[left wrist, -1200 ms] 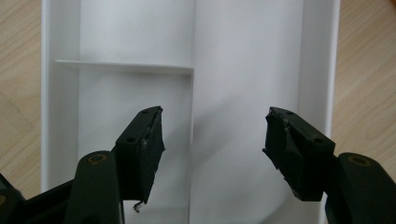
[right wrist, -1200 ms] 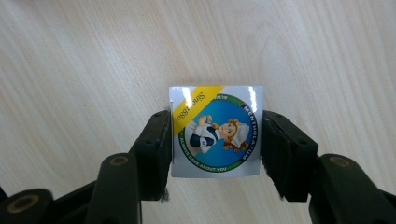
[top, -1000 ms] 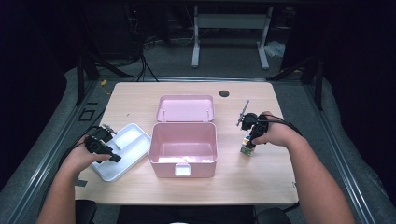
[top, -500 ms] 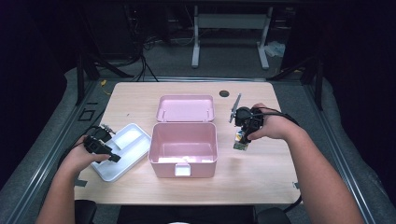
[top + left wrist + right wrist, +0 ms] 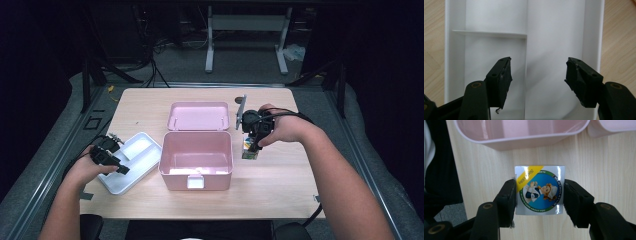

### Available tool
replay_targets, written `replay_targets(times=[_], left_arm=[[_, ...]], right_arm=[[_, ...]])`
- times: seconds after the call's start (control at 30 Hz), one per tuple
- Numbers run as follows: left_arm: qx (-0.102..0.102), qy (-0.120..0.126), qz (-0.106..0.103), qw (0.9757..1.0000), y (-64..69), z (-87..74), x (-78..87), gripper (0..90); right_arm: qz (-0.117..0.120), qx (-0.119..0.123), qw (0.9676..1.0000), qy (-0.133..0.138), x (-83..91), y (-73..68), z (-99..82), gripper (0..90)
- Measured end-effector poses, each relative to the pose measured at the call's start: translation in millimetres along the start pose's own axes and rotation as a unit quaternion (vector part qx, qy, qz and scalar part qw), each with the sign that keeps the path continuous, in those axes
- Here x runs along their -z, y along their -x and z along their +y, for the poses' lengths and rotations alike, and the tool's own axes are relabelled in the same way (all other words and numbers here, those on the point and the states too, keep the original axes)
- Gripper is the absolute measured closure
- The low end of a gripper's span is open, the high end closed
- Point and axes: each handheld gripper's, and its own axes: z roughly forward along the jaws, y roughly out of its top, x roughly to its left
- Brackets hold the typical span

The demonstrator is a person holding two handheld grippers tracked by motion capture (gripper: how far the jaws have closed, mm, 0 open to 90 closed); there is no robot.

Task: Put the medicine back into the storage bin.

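Here the right claw (image 5: pixel 539 192) clamps a small box (image 5: pixel 539 190) at the pink case's (image 5: pixel 196 155) three o'clock; the left claw (image 5: pixel 537 77) gapes over a white tray (image 5: pixel 559 37).

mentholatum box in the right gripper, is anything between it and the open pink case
Nothing visible does. The right gripper holds the small Mentholatum box beside the pink case, over bare table. The case's lid lies open behind it, and its inside looks empty from the high view.
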Motion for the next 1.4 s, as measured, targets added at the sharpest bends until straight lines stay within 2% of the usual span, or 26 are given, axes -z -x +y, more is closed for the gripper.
replay_targets(times=[0.23,0.37,0.67,1.03,1.4], left_arm=[[0.000,-0.001,-0.001,1.0000,-0.1,-0.4,-0.2,37.2],[-0.001,0.000,-0.003,1.0000,0.6,-0.3,-0.2,37.2],[-0.002,0.000,-0.004,1.0000,1.1,0.0,-0.1,37.2],[-0.003,0.000,-0.005,1.0000,0.2,-0.6,-0.4,37.2],[-0.004,-0.003,-0.003,1.0000,0.6,-0.5,-1.6,37.2]], right_arm=[[-0.002,0.021,0.9998,-0.004,17.1,-6.8,19.2,46.1],[0.007,0.029,0.9995,-0.005,23.4,-9.9,30.8,46.1],[0.013,0.039,0.9991,0.007,28.9,-16.1,56.3,46.1],[0.017,0.056,0.9982,0.015,12.7,-17.5,85.1,46.1],[0.025,0.050,0.9983,0.016,-23.4,-15.7,86.4,46.1]])
